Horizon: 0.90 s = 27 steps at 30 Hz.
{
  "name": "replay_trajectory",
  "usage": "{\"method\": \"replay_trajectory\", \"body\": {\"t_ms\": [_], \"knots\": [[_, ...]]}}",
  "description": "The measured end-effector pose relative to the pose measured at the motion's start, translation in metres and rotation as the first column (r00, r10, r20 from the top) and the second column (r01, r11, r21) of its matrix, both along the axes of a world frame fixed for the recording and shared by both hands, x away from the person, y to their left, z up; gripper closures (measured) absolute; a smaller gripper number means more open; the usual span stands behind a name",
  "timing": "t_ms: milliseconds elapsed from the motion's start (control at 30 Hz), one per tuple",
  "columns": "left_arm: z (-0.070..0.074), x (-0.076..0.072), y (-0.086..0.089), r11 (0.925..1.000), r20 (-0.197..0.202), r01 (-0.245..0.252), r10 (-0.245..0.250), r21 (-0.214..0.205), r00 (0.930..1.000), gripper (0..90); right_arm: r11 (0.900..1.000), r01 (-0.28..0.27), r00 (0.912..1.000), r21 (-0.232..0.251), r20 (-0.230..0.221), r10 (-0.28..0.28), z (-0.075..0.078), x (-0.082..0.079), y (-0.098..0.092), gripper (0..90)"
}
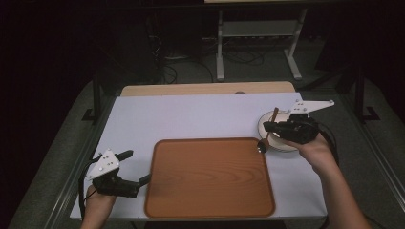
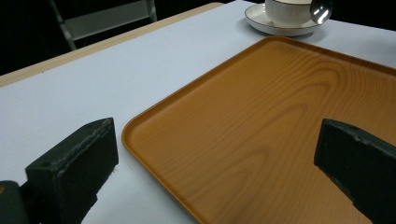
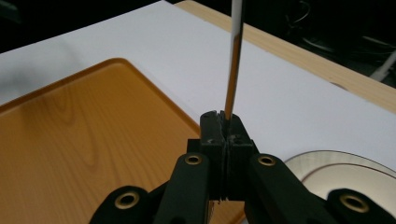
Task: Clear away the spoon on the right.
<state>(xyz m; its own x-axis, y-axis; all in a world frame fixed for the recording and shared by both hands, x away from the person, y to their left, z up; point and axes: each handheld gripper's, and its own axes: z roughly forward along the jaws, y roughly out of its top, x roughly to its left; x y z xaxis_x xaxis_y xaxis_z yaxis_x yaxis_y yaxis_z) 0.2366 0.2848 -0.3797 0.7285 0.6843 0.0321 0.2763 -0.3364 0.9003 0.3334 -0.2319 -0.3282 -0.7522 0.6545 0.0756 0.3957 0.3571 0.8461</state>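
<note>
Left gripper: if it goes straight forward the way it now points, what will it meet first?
Probably the wooden tray. The left gripper is open, its jaws straddling the tray's near corner. Farther along stand a cup and saucer, though depth is uncertain.

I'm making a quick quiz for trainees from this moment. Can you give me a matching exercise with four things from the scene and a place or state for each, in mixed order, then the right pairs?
Things:
1. tray
2. spoon
3. left claw
4. cup

Places or states:
A. open, jaws wide apart at the tray's left edge
B. sits on a saucer at the table's far right
C. lies bare in the middle of the table
D. pinched by its handle in the shut right claw

Pairs: 1-C, 2-D, 3-A, 4-B
</note>
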Motion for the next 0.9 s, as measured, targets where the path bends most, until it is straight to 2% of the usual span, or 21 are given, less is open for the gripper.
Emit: {"method": "replay_trajectory", "body": {"t_ms": [300, 500, 900], "knots": [[0.0, -0.001, 0.0, 1.0, 0.002, 0.001, -0.001, 0.002, 1.0, 0.0, 0.9966, -0.074, 0.9966, -0.037, -0.038, 0.073, -0.009, 0.0, 0.022, 88.8], [0.0, -0.001, 0.0, 1.0, 0.002, 0.004, -0.004, 0.002, 1.0, 0.0, 0.99, -0.124, 0.9898, -0.068, -0.08, 0.118, -0.02, 0.001, 0.036, 88.8], [0.0, -0.001, 0.0, 0.9999, 0.005, 0.01, -0.01, 0.003, 0.9999, 0.0, 0.9747, -0.172, 0.976, -0.143, -0.159, 0.149, -0.035, 0.003, 0.052, 88.8]]}}
